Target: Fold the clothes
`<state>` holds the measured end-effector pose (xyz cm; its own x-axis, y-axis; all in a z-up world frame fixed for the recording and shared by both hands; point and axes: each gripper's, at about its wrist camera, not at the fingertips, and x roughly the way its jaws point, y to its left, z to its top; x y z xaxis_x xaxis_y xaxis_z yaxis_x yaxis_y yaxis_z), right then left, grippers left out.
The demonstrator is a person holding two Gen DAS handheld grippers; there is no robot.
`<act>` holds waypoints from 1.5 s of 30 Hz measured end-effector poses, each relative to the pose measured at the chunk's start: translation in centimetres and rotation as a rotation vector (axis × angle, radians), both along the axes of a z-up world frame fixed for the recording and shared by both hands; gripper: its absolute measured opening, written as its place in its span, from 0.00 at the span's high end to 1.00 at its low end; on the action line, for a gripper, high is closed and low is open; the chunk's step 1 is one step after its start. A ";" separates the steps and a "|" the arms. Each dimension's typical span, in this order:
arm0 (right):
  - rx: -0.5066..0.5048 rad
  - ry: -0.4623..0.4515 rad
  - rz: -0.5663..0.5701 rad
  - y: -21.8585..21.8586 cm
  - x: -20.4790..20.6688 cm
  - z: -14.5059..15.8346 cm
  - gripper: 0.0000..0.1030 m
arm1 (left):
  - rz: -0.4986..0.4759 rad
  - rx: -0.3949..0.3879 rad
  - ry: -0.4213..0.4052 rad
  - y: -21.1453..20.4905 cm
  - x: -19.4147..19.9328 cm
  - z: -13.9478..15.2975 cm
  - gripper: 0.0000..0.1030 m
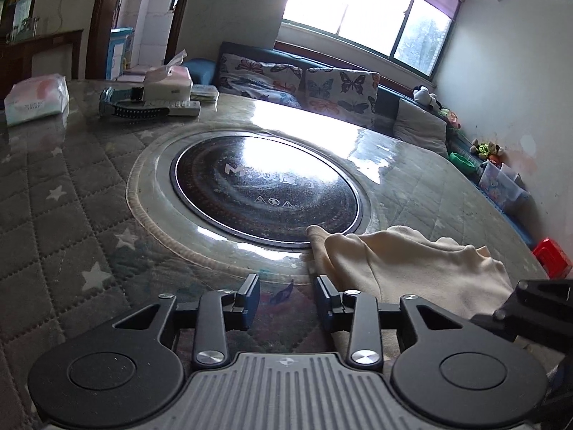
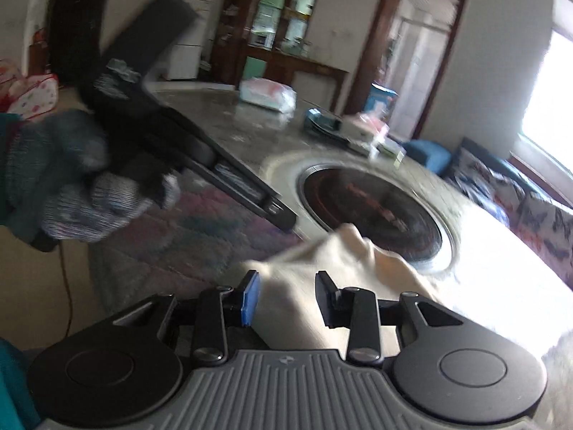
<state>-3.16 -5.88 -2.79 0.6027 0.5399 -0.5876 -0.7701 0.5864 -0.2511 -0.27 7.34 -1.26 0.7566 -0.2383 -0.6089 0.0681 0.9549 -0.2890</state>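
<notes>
A cream garment [image 1: 404,261] lies crumpled on the glass-topped table [image 1: 71,186], its far corner reaching the rim of the round black hob [image 1: 265,186]. My left gripper [image 1: 286,281] is open just left of the garment, with only table between its fingers; the right finger stands at the cloth's edge. In the right wrist view, which is blurred, my right gripper [image 2: 286,279] is open low over the same garment [image 2: 358,261]; cloth lies between the fingers and the pads do not press it. The left gripper [image 2: 283,216], held by a gloved hand [image 2: 71,186], points at the garment's far corner.
At the table's far left are a tissue pack [image 1: 35,98], a tissue box [image 1: 166,82] and a remote with small items [image 1: 143,107]. A sofa with butterfly cushions [image 1: 304,86] runs behind the table. A red stool [image 1: 551,256] stands at the right.
</notes>
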 end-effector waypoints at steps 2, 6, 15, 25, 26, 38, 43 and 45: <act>-0.015 0.012 0.026 0.6 0.0 -0.1 0.66 | -0.001 -0.021 0.009 0.0 -0.1 0.0 0.58; -0.062 0.026 0.052 1.9 0.0 -1.3 0.66 | -0.006 -0.044 0.017 -0.2 -0.5 0.1 0.49; 0.001 0.081 -0.008 1.4 0.9 -1.0 0.91 | -0.013 -0.165 0.074 -0.5 0.1 -0.2 0.43; 0.197 0.166 -0.066 -1.5 2.1 1.3 0.93 | 0.046 -0.370 0.177 0.0 2.0 -0.7 0.35; 0.211 0.167 -0.069 -1.7 2.1 1.4 0.93 | 0.048 -0.393 0.188 0.1 2.2 -0.8 0.35; 0.225 0.179 -0.053 -3.1 1.6 1.7 0.92 | 0.062 -0.525 0.256 0.0 3.0 -2.7 0.83; 0.273 0.194 -0.104 -5.3 1.4 1.9 0.85 | 0.058 -0.496 0.242 -0.1 2.9 -2.4 0.83; 0.279 0.182 -0.157 -6.8 1.5 2.1 0.85 | 0.056 -0.483 0.237 -0.3 2.8 -2.3 0.83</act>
<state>-1.67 -12.65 -0.69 0.5903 0.6036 -0.5359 -0.6824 0.7278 0.0680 2.56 7.07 -3.55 0.6310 -0.4967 -0.5959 -0.0994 0.7101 -0.6971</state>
